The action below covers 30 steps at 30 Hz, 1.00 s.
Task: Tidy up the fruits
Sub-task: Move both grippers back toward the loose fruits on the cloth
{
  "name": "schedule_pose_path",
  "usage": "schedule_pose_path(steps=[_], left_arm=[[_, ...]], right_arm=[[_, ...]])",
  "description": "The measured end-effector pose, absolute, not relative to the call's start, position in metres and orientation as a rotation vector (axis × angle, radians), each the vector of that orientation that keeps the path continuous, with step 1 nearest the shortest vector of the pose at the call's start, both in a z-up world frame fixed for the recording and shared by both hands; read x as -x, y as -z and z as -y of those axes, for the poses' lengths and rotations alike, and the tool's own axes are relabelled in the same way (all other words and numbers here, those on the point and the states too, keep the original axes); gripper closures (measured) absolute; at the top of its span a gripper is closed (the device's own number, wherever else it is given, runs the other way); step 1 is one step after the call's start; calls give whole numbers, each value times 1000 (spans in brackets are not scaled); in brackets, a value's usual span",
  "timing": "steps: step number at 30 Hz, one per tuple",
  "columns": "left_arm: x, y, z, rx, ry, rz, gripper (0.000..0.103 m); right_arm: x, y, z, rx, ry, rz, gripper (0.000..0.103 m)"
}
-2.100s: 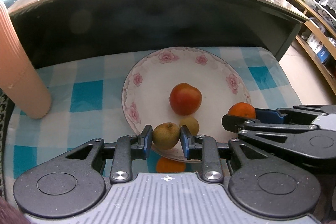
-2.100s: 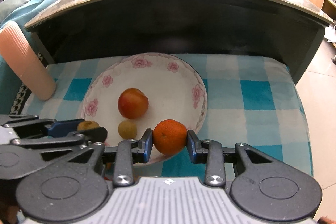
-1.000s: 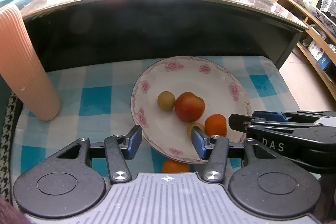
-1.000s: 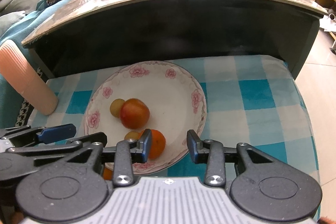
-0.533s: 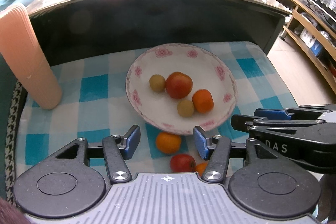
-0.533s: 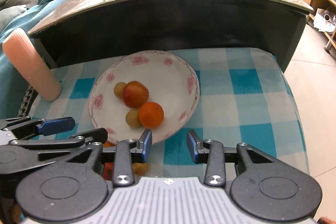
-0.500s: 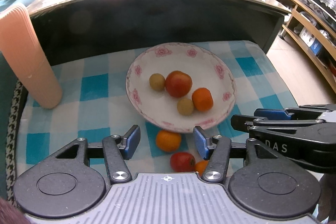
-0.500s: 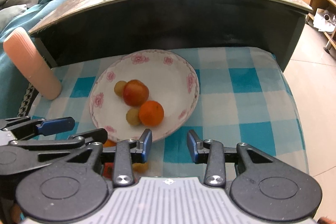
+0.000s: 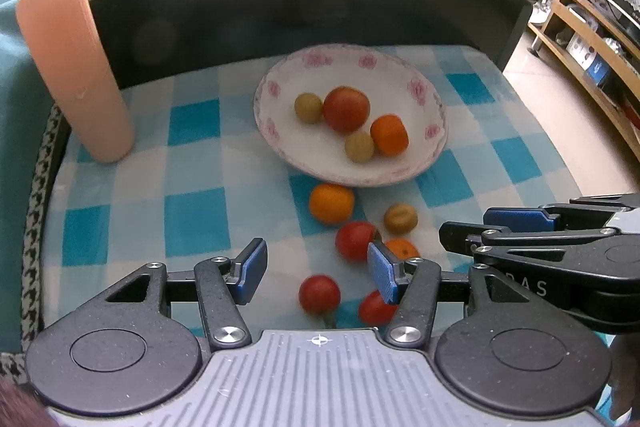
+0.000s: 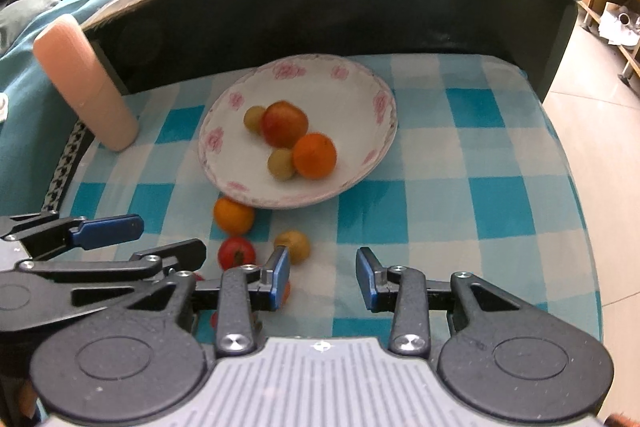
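Left gripper (image 9: 316, 271) open, empty, above loose tomatoes (image 9: 319, 294) on checked cloth (image 9: 192, 211). Right gripper (image 10: 322, 277) open, empty. Plate (image 10: 372, 163) holds four fruits.

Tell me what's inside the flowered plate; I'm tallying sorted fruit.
The flowered plate holds four fruits: a red one, an orange one and two small yellowish ones. Nothing covers its inside.

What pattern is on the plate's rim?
Pink flowers on the white plate, clearest in the right wrist view.
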<state>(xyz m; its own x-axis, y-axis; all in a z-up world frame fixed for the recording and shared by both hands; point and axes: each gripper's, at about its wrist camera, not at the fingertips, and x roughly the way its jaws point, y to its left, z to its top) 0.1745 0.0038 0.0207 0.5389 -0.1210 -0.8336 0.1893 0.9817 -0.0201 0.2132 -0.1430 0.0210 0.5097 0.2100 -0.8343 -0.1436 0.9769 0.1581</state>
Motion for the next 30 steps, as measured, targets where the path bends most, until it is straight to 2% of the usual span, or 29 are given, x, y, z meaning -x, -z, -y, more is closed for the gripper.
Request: schedule_pose_path(steps=[30], left_arm=[[-169,-24,-46,8,160,-996,35]], right_arm=[[-191,2,109,-146,-292,-1114,52]])
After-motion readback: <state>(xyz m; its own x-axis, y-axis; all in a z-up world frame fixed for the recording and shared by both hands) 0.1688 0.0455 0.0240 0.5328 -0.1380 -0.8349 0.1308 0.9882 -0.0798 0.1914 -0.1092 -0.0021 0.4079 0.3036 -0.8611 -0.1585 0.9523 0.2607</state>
